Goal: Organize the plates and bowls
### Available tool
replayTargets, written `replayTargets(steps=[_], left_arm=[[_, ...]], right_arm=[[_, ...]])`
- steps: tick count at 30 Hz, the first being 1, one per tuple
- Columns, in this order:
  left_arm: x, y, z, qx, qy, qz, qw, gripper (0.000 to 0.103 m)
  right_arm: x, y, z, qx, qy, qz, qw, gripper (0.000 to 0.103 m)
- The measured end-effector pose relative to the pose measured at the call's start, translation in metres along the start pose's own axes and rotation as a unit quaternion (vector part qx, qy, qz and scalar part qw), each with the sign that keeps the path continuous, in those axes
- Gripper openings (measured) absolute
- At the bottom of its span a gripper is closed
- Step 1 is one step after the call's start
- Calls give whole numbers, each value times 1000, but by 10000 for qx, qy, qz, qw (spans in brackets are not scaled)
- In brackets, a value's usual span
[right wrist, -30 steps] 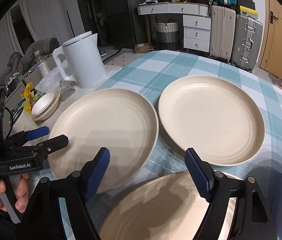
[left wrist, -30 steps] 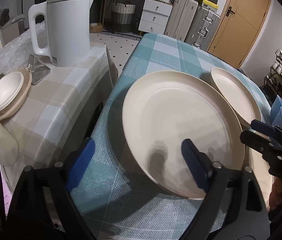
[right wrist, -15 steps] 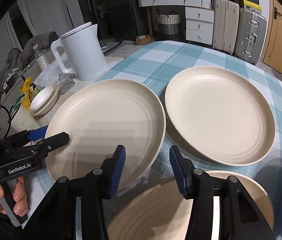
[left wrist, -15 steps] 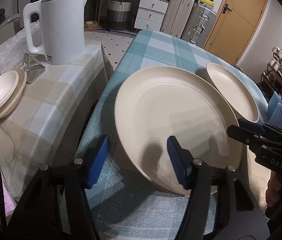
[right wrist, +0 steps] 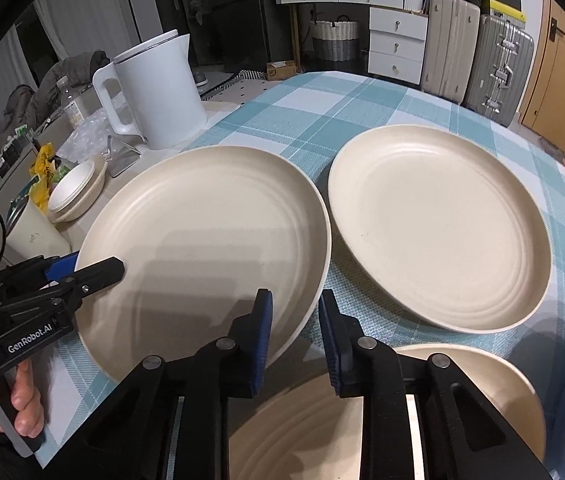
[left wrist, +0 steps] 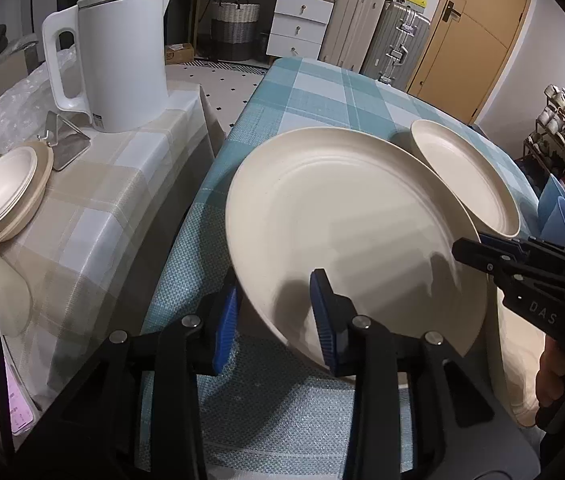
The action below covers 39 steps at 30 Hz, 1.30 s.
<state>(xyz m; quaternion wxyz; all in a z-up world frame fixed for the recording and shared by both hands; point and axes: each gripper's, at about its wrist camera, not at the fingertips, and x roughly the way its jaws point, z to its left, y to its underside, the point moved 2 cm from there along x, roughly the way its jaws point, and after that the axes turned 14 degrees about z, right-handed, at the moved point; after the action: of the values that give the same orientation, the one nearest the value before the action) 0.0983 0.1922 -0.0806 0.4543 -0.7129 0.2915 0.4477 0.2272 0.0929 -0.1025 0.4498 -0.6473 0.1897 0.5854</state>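
Observation:
Three cream plates lie on the teal checked tablecloth (right wrist: pixel 362 104). The left plate (right wrist: pixel 202 232) (left wrist: pixel 342 232) is held at two sides. My left gripper (left wrist: pixel 274 304) (right wrist: pixel 90 268) is closing on its left rim, one blue pad under the edge and one on top. My right gripper (right wrist: pixel 295 308) (left wrist: pixel 470 248) is closing on its right rim, which sits between the pads. A second plate (right wrist: pixel 438 224) (left wrist: pixel 462 176) lies to the right, close beside it. The third plate (right wrist: pixel 462 392) is nearest, partly hidden under my right gripper.
A white kettle (left wrist: pixel 122 60) and a stack of small cream bowls (left wrist: pixel 2 188) stand on the beige checked side table (left wrist: pixel 122 184) to the left, with a metal stand (left wrist: pixel 66 144) between them. Suitcases, drawers and a wooden door are behind.
Both grippers' jaws have narrowed from wide open to closed around opposite rims of the left plate. Neither hand has shifted much and the plates lie where they were.

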Motion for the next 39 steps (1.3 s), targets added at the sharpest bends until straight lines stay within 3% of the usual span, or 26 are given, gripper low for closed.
replayTargets(steps=[15, 39], left_arm=[[-11, 1, -4, 88, -2, -182, 9998, 31], [-43, 4, -32, 418, 78, -450, 9981, 31]], right_arm=[[-9, 2, 5, -133, 363, -235, 9990, 21], [-43, 21, -1, 75, 460, -516, 9976, 21]])
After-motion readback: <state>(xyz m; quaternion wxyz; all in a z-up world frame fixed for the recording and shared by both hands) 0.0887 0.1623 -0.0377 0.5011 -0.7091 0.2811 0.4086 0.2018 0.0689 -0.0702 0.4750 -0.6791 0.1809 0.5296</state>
